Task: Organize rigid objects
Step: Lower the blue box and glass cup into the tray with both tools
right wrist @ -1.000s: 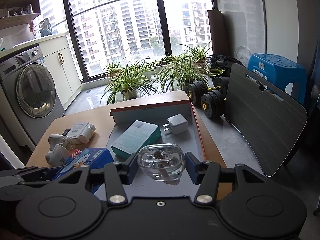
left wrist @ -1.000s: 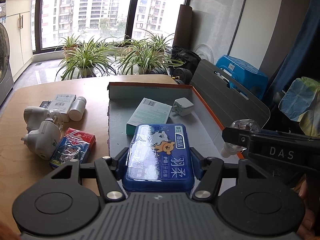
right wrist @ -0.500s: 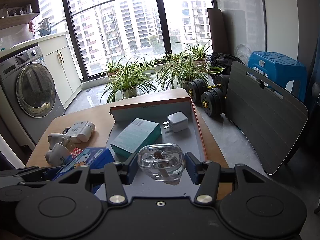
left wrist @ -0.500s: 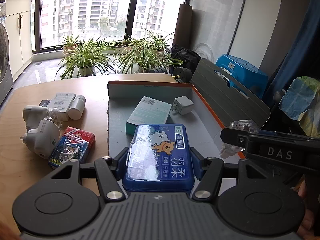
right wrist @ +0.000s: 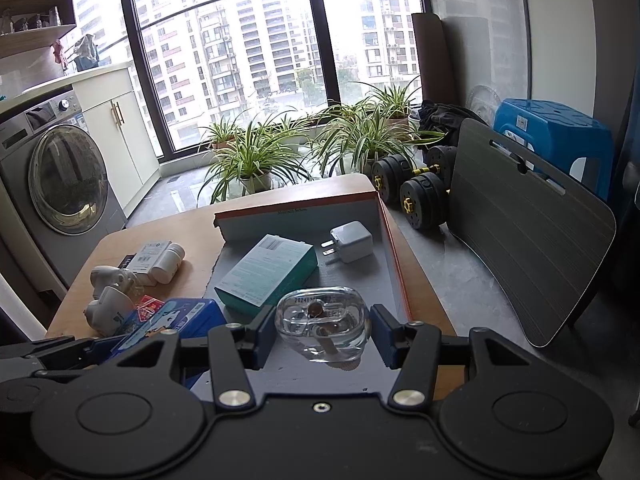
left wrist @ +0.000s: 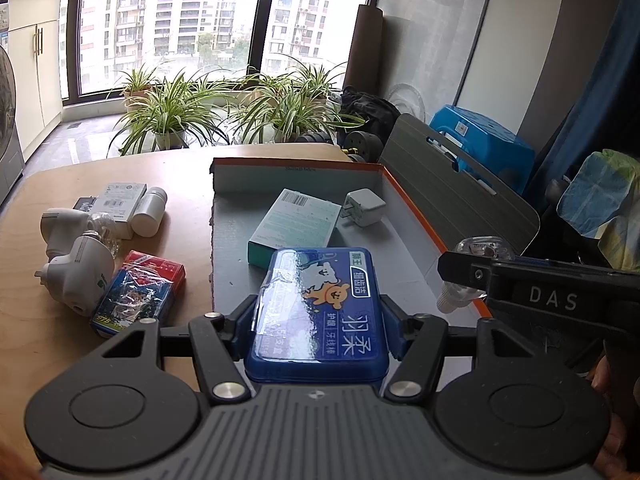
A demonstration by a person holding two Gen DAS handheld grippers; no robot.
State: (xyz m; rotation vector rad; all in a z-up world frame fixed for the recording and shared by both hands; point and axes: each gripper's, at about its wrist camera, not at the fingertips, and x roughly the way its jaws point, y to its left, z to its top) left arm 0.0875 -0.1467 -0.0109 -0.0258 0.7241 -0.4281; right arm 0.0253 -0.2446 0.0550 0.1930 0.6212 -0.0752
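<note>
My left gripper (left wrist: 318,326) is shut on a blue plastic floss-pick box (left wrist: 320,312), held above the near end of an open cardboard box lid (left wrist: 404,196) with an orange rim. My right gripper (right wrist: 322,330) is shut on a clear glass bottle (right wrist: 322,322), also over the lid's near end; the bottle (left wrist: 478,250) and right gripper show at the right of the left wrist view. Inside the lid lie a teal carton (left wrist: 294,224) and a white charger plug (left wrist: 364,208). The blue box (right wrist: 172,320) appears low left in the right wrist view.
On the wooden table (left wrist: 80,184) left of the lid lie two white adapters (left wrist: 76,272), a red-blue card pack (left wrist: 138,296), a white box (left wrist: 122,200) and a white bottle (left wrist: 150,210). A grey board (right wrist: 528,232), dumbbells (right wrist: 416,192) and a washing machine (right wrist: 60,176) stand around.
</note>
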